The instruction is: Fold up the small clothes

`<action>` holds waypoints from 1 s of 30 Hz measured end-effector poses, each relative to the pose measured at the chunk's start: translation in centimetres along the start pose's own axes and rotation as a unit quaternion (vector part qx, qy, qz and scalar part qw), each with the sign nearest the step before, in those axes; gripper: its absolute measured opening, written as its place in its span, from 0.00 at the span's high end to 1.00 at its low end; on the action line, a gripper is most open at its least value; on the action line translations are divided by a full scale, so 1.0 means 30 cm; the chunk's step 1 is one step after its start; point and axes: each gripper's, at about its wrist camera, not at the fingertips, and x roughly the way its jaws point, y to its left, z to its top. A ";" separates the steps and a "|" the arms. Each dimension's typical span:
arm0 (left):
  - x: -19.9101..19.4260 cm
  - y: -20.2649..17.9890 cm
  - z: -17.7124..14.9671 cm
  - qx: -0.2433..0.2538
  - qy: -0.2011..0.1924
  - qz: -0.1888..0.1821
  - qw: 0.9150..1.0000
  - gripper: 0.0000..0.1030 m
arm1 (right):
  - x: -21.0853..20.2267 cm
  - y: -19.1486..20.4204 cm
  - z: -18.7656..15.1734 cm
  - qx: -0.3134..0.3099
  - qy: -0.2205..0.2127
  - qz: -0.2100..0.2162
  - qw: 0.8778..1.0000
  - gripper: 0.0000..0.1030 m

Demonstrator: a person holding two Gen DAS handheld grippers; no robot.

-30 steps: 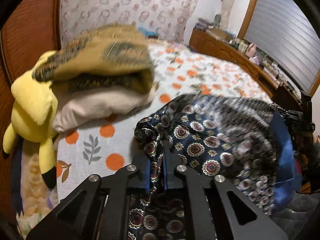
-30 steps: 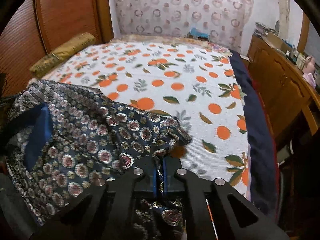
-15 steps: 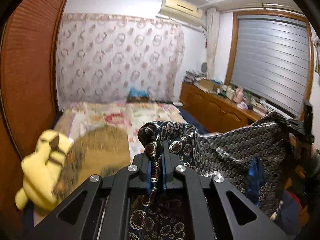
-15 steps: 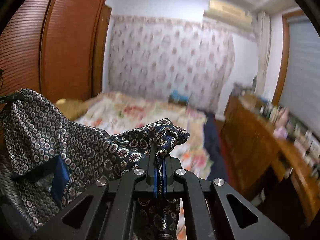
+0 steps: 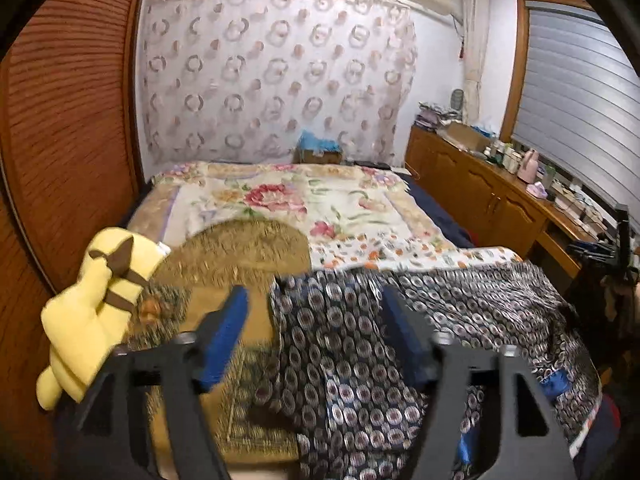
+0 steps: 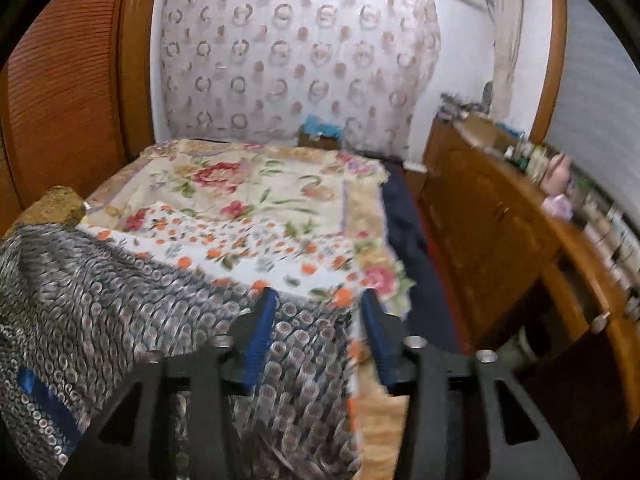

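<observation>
Bed (image 5: 280,196) fills the far scene, floral quilt on top, orange-dot sheet nearer. Dark patterned garment (image 5: 440,320) lies spread across the near edge of the bed, long axis left-right, running between the two grippers; blurred. Gold pillow (image 5: 240,256) and yellow plush toy (image 5: 92,308) sit near left.

Left gripper (image 5: 316,312): jaws opening, spread wide, garment's left edge below and between them, pads not pressing it. Right gripper (image 6: 318,312): jaws opening, garment's right edge between them, not pinched.

Cloth lies directly under and ahead of both; each hand is at its own end. Likely next: regrasp corners for a fold.
</observation>
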 end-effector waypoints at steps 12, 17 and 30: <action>-0.030 -0.080 -0.156 0.053 0.032 0.010 0.998 0.23 | -0.078 -0.067 -0.165 -0.014 0.024 0.046 0.999 0.42; -0.006 -0.083 -0.205 0.063 0.043 0.011 0.997 0.23 | -0.151 -0.118 -0.253 -0.009 0.039 0.044 0.998 0.36; -0.001 0.001 -0.233 0.019 0.056 0.014 0.998 0.24 | -0.224 -0.158 -0.340 -0.017 0.022 0.024 0.999 0.98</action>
